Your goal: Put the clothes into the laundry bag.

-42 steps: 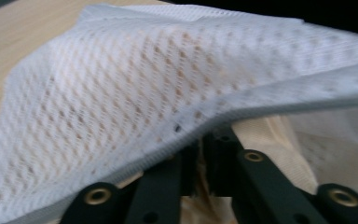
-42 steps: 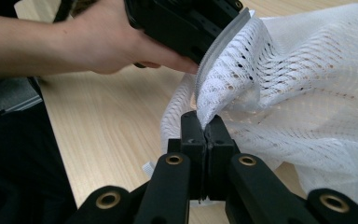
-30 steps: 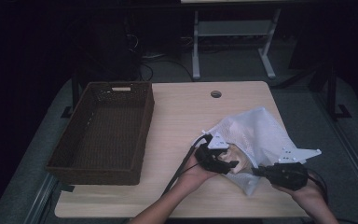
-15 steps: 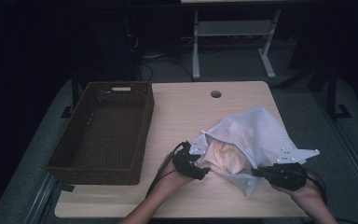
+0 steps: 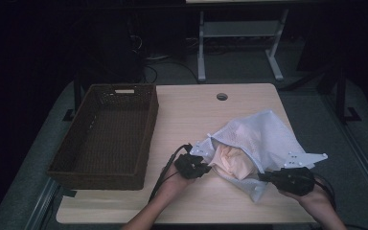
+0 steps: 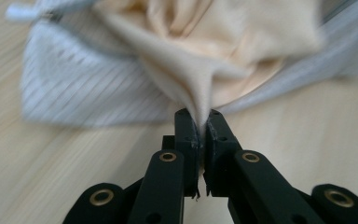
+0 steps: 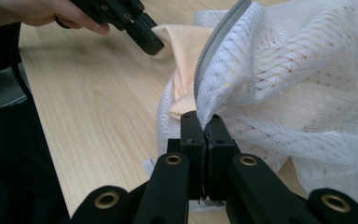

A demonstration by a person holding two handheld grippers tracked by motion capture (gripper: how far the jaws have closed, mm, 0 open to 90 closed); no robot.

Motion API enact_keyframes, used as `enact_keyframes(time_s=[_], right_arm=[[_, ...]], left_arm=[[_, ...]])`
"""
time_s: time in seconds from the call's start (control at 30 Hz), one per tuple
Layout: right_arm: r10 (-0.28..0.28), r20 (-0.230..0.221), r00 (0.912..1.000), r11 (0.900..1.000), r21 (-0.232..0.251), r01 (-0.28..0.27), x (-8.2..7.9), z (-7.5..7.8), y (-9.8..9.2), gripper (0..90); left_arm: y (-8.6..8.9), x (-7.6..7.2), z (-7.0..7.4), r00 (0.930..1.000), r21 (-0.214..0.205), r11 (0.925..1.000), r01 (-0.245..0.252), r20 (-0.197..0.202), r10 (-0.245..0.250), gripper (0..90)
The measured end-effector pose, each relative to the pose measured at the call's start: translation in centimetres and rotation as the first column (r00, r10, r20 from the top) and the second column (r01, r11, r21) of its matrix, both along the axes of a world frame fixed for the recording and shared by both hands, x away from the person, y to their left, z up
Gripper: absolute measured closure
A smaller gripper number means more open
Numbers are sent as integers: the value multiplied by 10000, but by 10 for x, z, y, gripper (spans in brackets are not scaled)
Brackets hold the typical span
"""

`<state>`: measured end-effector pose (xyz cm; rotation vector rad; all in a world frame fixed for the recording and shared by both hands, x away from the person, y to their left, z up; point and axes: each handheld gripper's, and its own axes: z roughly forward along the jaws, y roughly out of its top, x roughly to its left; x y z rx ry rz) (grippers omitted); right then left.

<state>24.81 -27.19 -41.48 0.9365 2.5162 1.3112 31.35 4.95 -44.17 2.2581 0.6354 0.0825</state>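
A white mesh laundry bag [image 5: 263, 139] lies on the right half of the wooden table [image 5: 191, 115], its zipper mouth facing left. A peach-coloured garment [image 5: 232, 160] bulges out of that mouth. My left gripper [image 5: 206, 167] is shut on a stretched fold of the peach garment [image 6: 191, 79], pulling it away from the bag [image 6: 74, 88]. My right gripper [image 5: 263, 178] is shut on the bag's mesh edge [image 7: 261, 79] beside the zipper, near the table's front. In the right gripper view the left gripper [image 7: 151, 39] holds the peach garment [image 7: 182, 42] at the upper left.
A dark brown wicker basket [image 5: 108, 136] stands on the table's left half. A round cable hole [image 5: 222, 96] sits near the far edge. A grey metal stand [image 5: 239, 43] is on the floor behind the table.
My left gripper has moved left, out of the bag's mouth, drawing the peach garment with it. The bag's mouth has spread wider. My right gripper has stayed put.
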Motion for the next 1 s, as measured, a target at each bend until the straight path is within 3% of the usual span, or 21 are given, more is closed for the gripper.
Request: enact_keyframes(time_s=[0.03,0.13,0.23,0.3,0.33,0.43,0.5,0.6,0.63,0.73,0.77,0.87,0.9,1.0], right_arm=[[-5,-1,10000,10000,11,5,0,0,0,880],[6,7,10000,10000,-4,-6,0,0,0,880],[-4,18,10000,10000,-15,4,0,0,0,880],[-58,52,10000,10000,0,58,0,1,-1,880],[-58,52,10000,10000,0,58,0,1,-1,880],[-119,109,9999,9999,49,119,-1,3,-3,879],[-175,143,9997,9998,98,174,-1,4,-6,880],[-227,152,9996,9994,245,223,-1,6,-10,880],[-204,118,9997,9990,403,199,-2,8,-12,880],[-139,118,9998,9988,464,133,-2,9,-12,883],[-55,77,10000,9982,590,51,-3,11,-13,885],[145,51,9999,9971,749,-148,-5,13,-13,887],[500,153,9986,9956,791,-511,-8,17,-10,887],[906,191,9957,9914,932,-920,-11,20,-7,888]], left_arm=[[-7,-5,8,9994,-380,9987,353,73,-350,856],[-18,-11,17,9967,-723,9942,790,256,-774,858],[-38,-19,27,9885,-944,9846,1471,478,-1432,859],[-61,-23,30,9782,-984,9739,2044,567,-1995,859],[-61,-23,30,9782,-984,9739,2044,567,-1995,859],[-86,-21,25,9713,-828,9686,2343,623,-2296,858],[-98,-16,19,9701,-638,9696,2364,723,-2318,856],[-113,-6,5,9770,-540,9775,2039,756,-1996,856],[-121,-1,-4,9835,-638,9837,1681,784,-1630,858],[-127,2,-10,9870,-668,9889,1330,995,-1261,862],[-131,4,-13,9902,-735,9936,857,1165,-768,866],[-134,5,-14,9894,-674,9964,513,1391,-415,869],[-137,7,-16,9874,-625,9979,171,1583,-70,869],[-138,10,-17,9859,-691,9975,-135,1654,248,869]])
